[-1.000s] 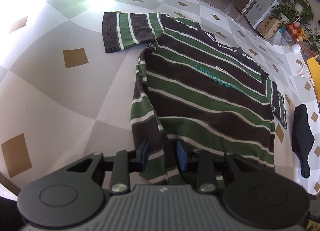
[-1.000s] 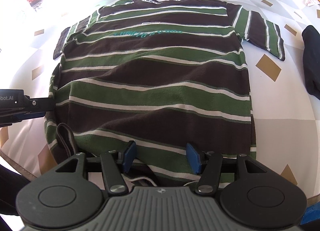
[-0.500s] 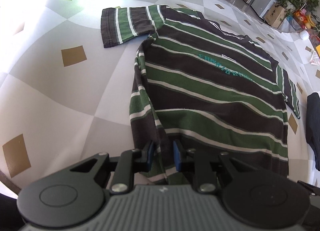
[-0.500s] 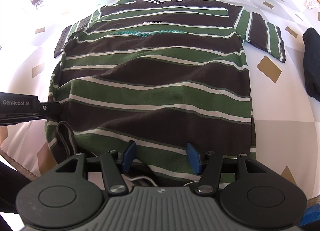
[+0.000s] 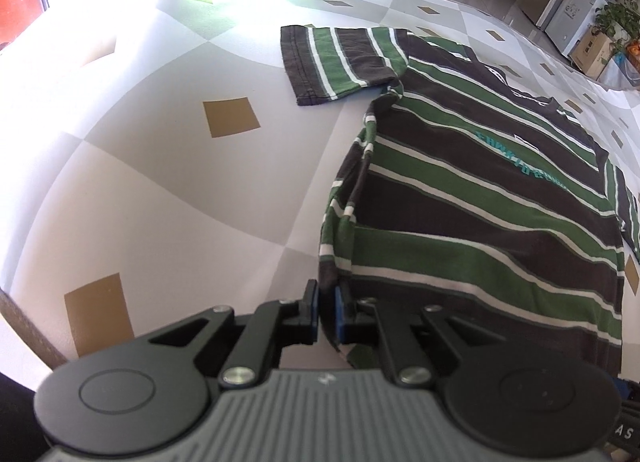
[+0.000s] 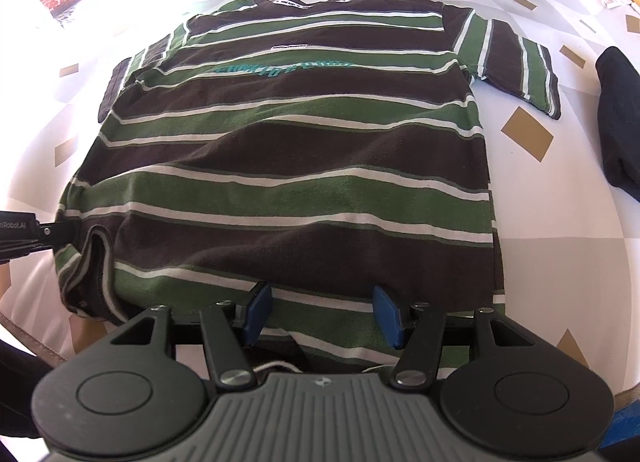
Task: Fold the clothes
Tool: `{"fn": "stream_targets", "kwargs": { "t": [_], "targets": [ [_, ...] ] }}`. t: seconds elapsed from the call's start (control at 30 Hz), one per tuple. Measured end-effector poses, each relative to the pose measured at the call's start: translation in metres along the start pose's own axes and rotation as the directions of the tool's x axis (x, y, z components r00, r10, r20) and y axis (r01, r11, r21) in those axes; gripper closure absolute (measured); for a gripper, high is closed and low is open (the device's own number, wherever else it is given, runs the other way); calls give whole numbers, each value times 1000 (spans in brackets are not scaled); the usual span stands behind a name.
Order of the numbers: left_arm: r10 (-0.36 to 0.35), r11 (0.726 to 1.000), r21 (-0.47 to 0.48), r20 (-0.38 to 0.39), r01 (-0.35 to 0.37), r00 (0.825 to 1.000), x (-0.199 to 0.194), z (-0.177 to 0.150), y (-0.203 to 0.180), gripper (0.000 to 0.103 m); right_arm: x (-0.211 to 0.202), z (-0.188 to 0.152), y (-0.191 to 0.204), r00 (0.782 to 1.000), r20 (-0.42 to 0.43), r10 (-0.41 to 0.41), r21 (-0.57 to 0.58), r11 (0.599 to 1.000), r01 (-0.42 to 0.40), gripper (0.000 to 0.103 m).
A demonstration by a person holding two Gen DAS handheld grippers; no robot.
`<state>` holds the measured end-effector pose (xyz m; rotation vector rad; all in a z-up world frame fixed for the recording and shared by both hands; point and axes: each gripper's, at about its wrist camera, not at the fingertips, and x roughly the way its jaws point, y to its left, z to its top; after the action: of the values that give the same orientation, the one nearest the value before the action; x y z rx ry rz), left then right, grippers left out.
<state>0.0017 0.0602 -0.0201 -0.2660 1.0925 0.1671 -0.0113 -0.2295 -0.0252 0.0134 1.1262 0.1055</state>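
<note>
Barely starting: left gripper (image 5: 327,312) pinching striped shirt (image 6: 296,165) at its side seam, right gripper (image 6: 322,316) hovering half-open, apparently ungripped, over hem; shirt lying flat, all folding remaining

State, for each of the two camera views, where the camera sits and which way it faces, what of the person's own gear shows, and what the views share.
Left wrist: on the left gripper, facing down along the shirt's side edge; its fingers pinch that edge.
Right wrist: on the right gripper, facing up the shirt from its hem; fingers apart over the hem, left gripper at frame edge.
Shared: the shirt and tablecloth.
</note>
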Motion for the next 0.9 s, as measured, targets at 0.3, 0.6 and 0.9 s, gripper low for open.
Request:
{"fn": "stream_targets", "kwargs": {
  "t": [0.3, 0.6, 0.9],
  "targets": [
    [74, 997, -28, 7, -74, 997, 5, 5, 20, 92, 1, 4, -18, 998, 10, -60, 78, 995, 59, 49],
    [11, 998, -60, 80, -6, 997, -13, 8, 16, 83, -7, 5, -42, 999, 41, 24, 265, 964, -34, 49],
    [-140, 983, 130, 73, 129, 988, -11, 3, -41, 62, -8, 9, -36, 996, 85, -8, 214, 977, -11, 49]
  ]
}}
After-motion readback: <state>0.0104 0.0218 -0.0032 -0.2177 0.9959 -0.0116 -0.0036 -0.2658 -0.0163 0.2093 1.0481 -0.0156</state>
